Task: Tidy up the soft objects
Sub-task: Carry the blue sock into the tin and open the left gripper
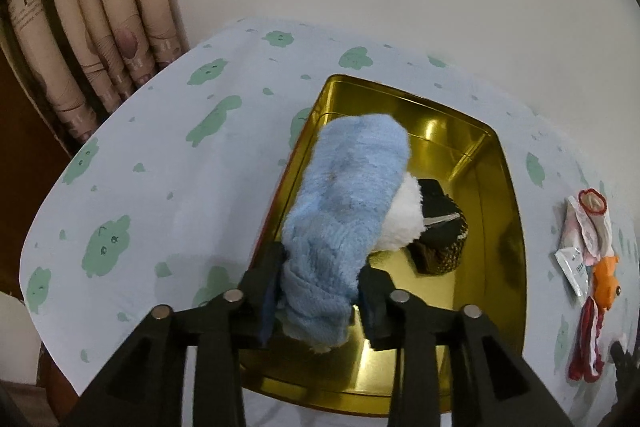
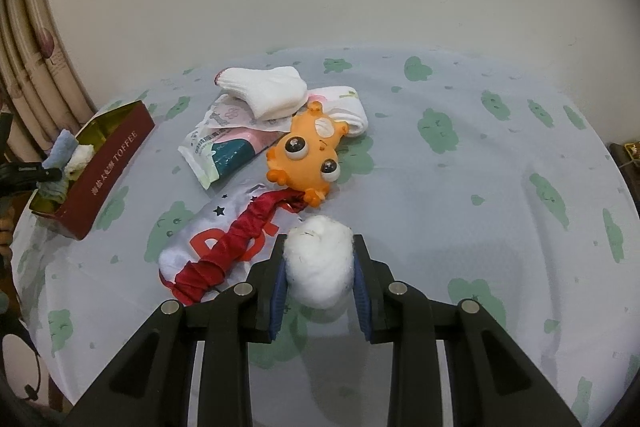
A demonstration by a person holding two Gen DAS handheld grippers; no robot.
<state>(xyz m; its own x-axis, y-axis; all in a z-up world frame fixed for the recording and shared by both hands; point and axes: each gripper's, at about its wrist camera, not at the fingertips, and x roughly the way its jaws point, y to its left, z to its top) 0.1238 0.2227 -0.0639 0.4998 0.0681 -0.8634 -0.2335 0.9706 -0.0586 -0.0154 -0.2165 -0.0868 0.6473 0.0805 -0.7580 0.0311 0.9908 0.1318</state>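
A fluffy blue sock [image 1: 348, 187] lies in the gold tin [image 1: 500, 227], draped over its left rim. My left gripper [image 1: 320, 275] is open around the sock's near end, with the right pad just off the fabric. Beside the sock in the tin are a white fluffy piece [image 1: 404, 223] and a dark knitted item [image 1: 444, 239]. My right gripper [image 2: 320, 267] is shut on a white fluffy ball [image 2: 320, 255], held just above the tablecloth. From the right wrist view the tin [image 2: 112, 171] shows its red side at far left.
On the cloth ahead of the right gripper lie an orange big-eyed toy [image 2: 308, 155], a white sock [image 2: 268, 91], a tissue packet [image 2: 224, 151], a twisted red cloth [image 2: 236, 243] and a white printed bag [image 2: 180, 247]. Curtains [image 1: 100, 27] hang behind the table's left edge.
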